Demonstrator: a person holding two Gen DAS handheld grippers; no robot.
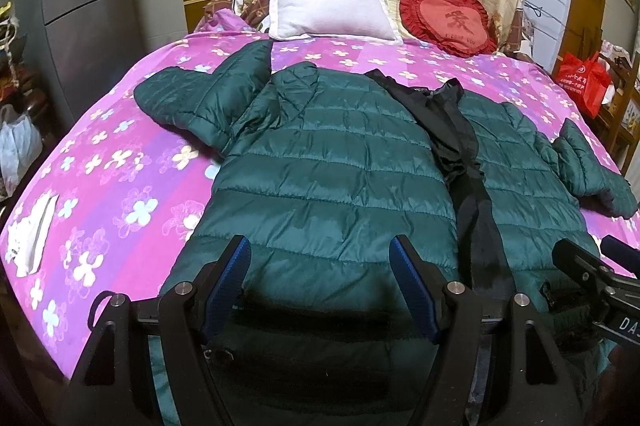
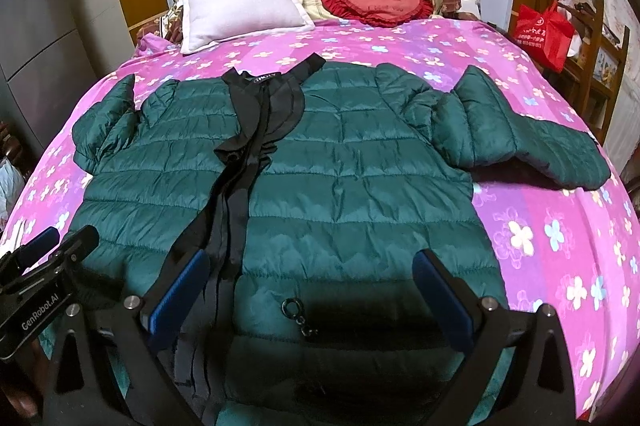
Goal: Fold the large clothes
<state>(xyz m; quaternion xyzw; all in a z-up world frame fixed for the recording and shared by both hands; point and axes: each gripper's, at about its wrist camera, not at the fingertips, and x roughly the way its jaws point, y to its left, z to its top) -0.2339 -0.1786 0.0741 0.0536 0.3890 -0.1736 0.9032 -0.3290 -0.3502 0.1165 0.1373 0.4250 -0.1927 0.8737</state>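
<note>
jacket spread flat, both grippers poised at the hem, no fold begun.

left wrist view: the green puffer jacket (image 1: 328, 162) lies front-up across the pink floral bedspread (image 1: 120, 186), collar toward the white pillow (image 1: 330, 2), hem nearest the camera, with its dark lining strip (image 1: 460, 146) running down the open front. the left gripper (image 1: 320, 282) hovers over the left hem with its jaws apart, nothing between them. the left sleeve (image 1: 192, 94) lies bent out to the side, so i judge the first fold is still ahead.

right wrist view: the right gripper (image 2: 312, 290) sits over the right hem, jaws wide apart and empty, a small zipper pull (image 2: 298, 318) just below. the right sleeve (image 2: 520, 138) sprawls outward; the next move likely calls for pinching a sleeve or side edge and carrying it across the body.
</note>
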